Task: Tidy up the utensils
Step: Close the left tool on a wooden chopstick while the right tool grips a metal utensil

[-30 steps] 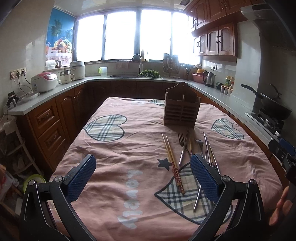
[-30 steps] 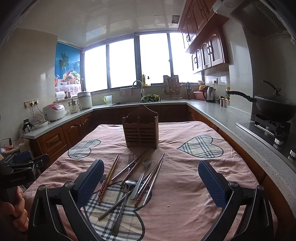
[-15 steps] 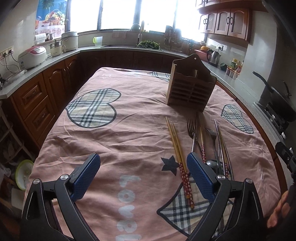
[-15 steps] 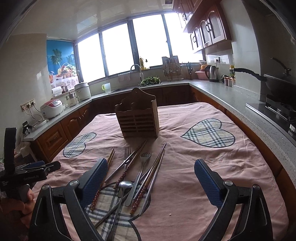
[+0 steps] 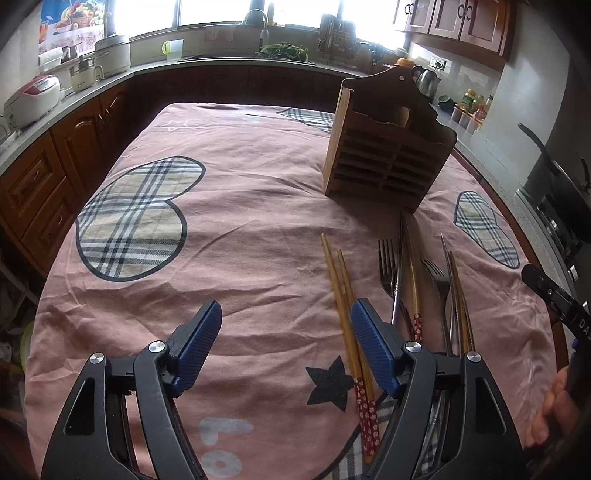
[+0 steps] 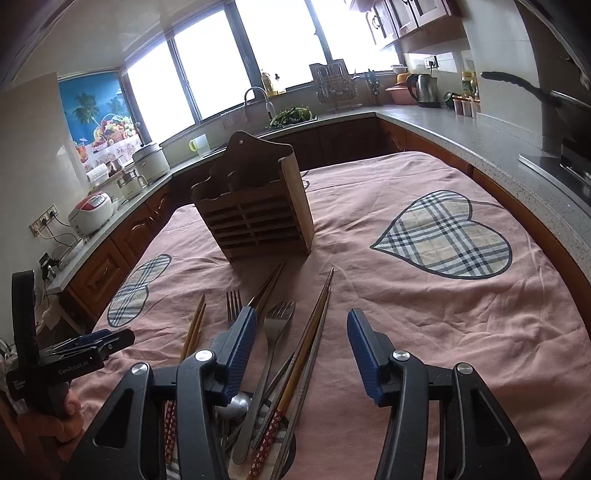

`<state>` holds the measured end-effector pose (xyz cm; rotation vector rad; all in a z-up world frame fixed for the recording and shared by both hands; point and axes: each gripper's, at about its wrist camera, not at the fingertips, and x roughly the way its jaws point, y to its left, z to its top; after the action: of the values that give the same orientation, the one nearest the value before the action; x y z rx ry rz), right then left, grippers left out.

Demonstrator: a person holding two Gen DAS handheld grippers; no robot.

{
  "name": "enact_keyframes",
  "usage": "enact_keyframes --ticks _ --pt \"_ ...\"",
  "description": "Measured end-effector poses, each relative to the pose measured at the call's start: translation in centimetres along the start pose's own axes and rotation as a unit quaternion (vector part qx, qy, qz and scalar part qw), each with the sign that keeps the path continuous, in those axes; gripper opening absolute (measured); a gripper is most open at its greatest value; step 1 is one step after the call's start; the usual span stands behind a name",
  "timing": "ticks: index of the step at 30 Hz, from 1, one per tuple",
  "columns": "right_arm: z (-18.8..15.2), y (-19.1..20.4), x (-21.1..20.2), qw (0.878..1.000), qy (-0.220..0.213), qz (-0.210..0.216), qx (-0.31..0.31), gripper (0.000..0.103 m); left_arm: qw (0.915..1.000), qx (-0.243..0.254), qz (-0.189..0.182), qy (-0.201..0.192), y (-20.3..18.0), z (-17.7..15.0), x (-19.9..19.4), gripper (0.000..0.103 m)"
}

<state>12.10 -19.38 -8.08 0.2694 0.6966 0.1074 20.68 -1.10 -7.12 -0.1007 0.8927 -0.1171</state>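
Left hand-held gripper (image 5: 286,341) tilted down over tablecloth (image 5: 236,229), jaws closing, empty

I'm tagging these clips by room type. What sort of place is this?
A home kitchen, most likely: a sink faucet under the windows, a rice cooker and a kettle on the countertop, wooden cabinets below.

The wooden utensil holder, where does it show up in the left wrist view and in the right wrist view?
Left wrist view: the wooden utensil holder stands upper right of centre, beyond the forks.
Right wrist view: the holder stands left of centre, beyond the utensils.
Shared landmark: the sink faucet under the window.
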Motion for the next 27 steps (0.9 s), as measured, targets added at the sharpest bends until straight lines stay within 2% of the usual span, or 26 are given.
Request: enact_keyframes --ticks 6,8,10,18,21,23,25,27 --pt "1.7 -0.5 4.2 0.999 0.033 0.011 0.014 0.041 0.9997 0.008 -0.005 0.023 -0.5 2.1 3.0 0.073" --pt "2.1 -0.8 5.5 0.999 0.044 0.006 0.02 0.04 0.9994 0.011 -0.005 0.033 -0.6 2.6 4.1 0.069" --pt "2.6 -1.1 6.9 0.998 0.055 0.0 0.022 0.033 0.9989 0.011 -0.007 0.045 -0.7 3.1 5.2 0.065" --pt "4.3 -2.3 11.5 0.995 0.09 -0.015 0.029 0.03 0.9972 0.015 -0.016 0.071 -1.6 5.2 8.7 0.059" --pt "4.6 -2.5 13.3 0.993 0.11 -0.023 0.025 0.029 0.996 0.021 -0.017 0.084 -2.1 5.5 9.9 0.053" --pt "4.5 -2.8 14.2 0.992 0.124 -0.026 0.025 0.026 0.9952 0.024 -0.018 0.093 -2.4 5.5 10.6 0.045" --pt "4.1 -2.9 15.0 0.99 0.138 -0.027 0.023 0.019 0.9954 0.034 -0.009 0.09 -2.7 5.5 10.9 0.043" --pt "3.9 -2.6 15.1 0.991 0.133 -0.033 0.014 0.017 0.9953 0.044 -0.001 0.087 -3.1 5.5 11.1 0.039"
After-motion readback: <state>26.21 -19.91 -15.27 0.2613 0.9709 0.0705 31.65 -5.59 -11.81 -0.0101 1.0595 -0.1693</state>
